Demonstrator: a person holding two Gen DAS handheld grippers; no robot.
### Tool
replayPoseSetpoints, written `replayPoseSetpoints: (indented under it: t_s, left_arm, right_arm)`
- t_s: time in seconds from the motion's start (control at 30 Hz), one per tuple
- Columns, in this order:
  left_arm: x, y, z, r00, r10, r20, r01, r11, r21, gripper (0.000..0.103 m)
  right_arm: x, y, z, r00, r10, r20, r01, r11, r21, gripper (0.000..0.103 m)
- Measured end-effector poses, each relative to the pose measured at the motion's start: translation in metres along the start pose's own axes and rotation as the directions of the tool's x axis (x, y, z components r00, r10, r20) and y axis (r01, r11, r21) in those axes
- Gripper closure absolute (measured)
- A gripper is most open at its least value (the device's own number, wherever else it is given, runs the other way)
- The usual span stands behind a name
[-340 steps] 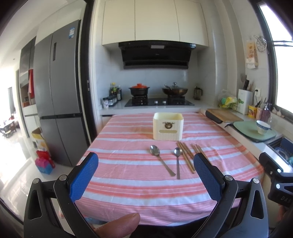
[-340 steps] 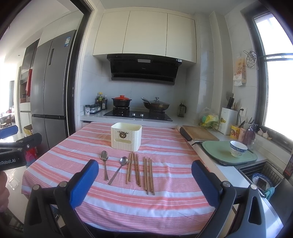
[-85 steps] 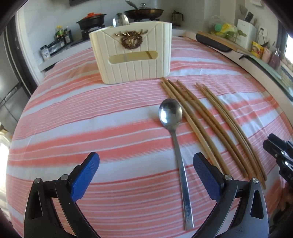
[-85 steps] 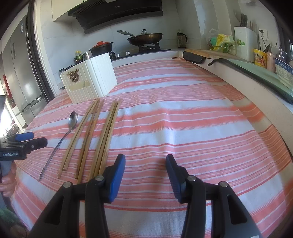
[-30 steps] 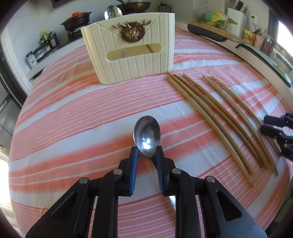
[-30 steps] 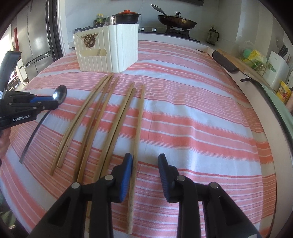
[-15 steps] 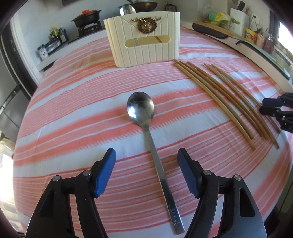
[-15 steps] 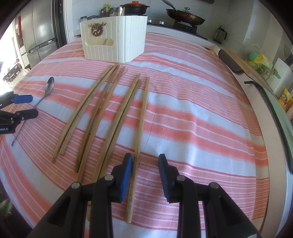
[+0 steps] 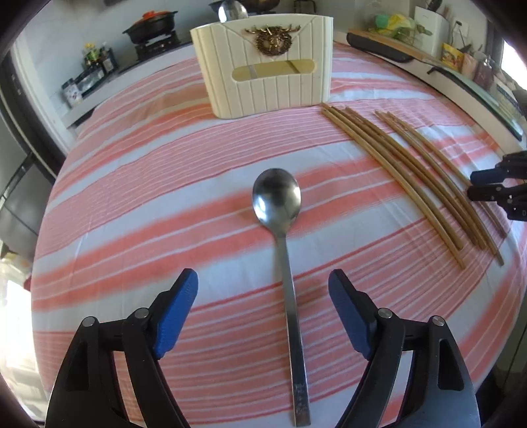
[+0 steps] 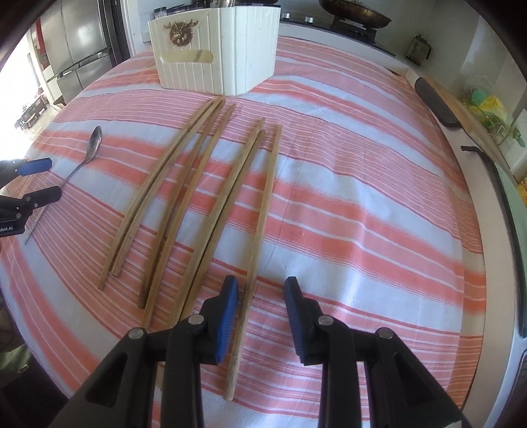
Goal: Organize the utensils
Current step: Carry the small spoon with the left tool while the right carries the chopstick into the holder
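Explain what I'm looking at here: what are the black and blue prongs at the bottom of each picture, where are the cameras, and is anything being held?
There is no robot. A person holds a two-finger gripper in each hand, and a fisheye camera on each one looks forward along its blue-padded fingers.

In the left wrist view, the left gripper is open, its fingers either side of a metal spoon lying on the striped tablecloth. It grips nothing.

In the right wrist view, the right gripper is open over the near end of the rightmost wooden chopstick; the other chopsticks lie to its left. It holds nothing either.

Behind them stands a cream utensil holder with a second spoon poking out. Each gripper also shows at the edge of the other's picture.
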State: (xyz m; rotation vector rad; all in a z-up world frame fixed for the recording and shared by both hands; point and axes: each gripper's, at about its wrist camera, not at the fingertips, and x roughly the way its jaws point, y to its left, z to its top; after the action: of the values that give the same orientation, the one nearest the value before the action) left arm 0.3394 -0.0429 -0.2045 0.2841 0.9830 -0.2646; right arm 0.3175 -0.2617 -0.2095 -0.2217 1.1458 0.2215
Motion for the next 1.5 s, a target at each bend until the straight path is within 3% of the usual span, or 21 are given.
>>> replayPoseSetpoints:
  t_s: [0.07,0.33,0.4,0.47,0.53,0.57,0.6,0.67,0.83,1.03,1.17,1.33,1.5]
  left_arm:
    - [0.009,-0.002,0.01,1.0,0.023,-0.01,-0.023,1.0,0.007,0.02]
    - [0.031,0.016,0.032,0.998,-0.063,-0.033,0.057,0.987,-0.15,0.021]
    - [0.031,0.017,0.035,0.998,-0.054,-0.025,0.049,0.984,-0.172,0.029]
    - [0.03,0.015,0.037,0.999,-0.047,-0.011,0.045,0.983,-0.176,0.05]
    - [0.029,0.013,0.038,0.999,-0.042,0.006,0.043,0.986,-0.16,0.067]
    - [0.029,0.013,0.038,0.999,-0.043,0.005,0.043,0.986,-0.161,0.067]
    - [0.029,0.015,0.039,0.999,-0.049,0.007,0.049,0.985,-0.167,0.067]
    - [0.024,0.019,0.038,0.999,-0.047,0.014,0.049,0.982,-0.183,0.067]
    - [-0.016,0.035,0.036,0.994,-0.044,0.102,0.064,0.975,-0.211,0.067]
    - [-0.086,0.043,0.024,0.968,-0.046,0.247,0.104,0.968,-0.228,0.067]
    - [-0.126,0.048,0.012,0.943,-0.047,0.33,0.132,0.962,-0.239,0.067]
    - [-0.156,0.048,0.008,0.916,-0.042,0.399,0.148,0.959,-0.24,0.067]
    - [-0.171,0.05,0.013,0.902,-0.039,0.43,0.159,0.955,-0.249,0.067]
  right_arm:
    - [0.005,-0.002,0.012,1.0,0.007,-0.026,-0.008,1.0,-0.01,0.073]
    - [0.032,-0.009,0.073,0.998,0.022,-0.066,-0.021,1.0,0.005,0.073]
    - [0.038,-0.013,0.086,0.997,0.038,-0.061,-0.035,0.999,0.041,0.073]
    - [0.044,-0.017,0.097,0.997,0.049,-0.06,-0.045,0.996,0.074,0.073]
    - [0.047,-0.017,0.106,0.998,0.02,-0.054,-0.016,0.997,0.07,0.084]
    - [0.048,-0.016,0.108,0.999,0.001,-0.053,0.002,0.998,0.063,0.095]
    - [0.048,-0.017,0.108,0.999,0.004,-0.047,-0.001,0.998,0.066,0.096]
    - [0.046,-0.023,0.107,0.999,0.032,-0.028,-0.03,0.995,0.094,0.096]
    - [0.004,-0.042,0.09,0.985,0.104,0.141,-0.129,0.975,0.179,0.097]
    - [-0.072,-0.041,0.056,0.94,0.114,0.323,-0.18,0.966,0.183,0.096]
    - [-0.121,-0.028,0.03,0.892,0.106,0.438,-0.2,0.964,0.173,0.096]
    - [-0.158,-0.014,0.008,0.831,0.061,0.553,-0.181,0.969,0.165,0.096]
    - [-0.181,-0.004,0.006,0.779,0.028,0.626,-0.161,0.974,0.157,0.096]
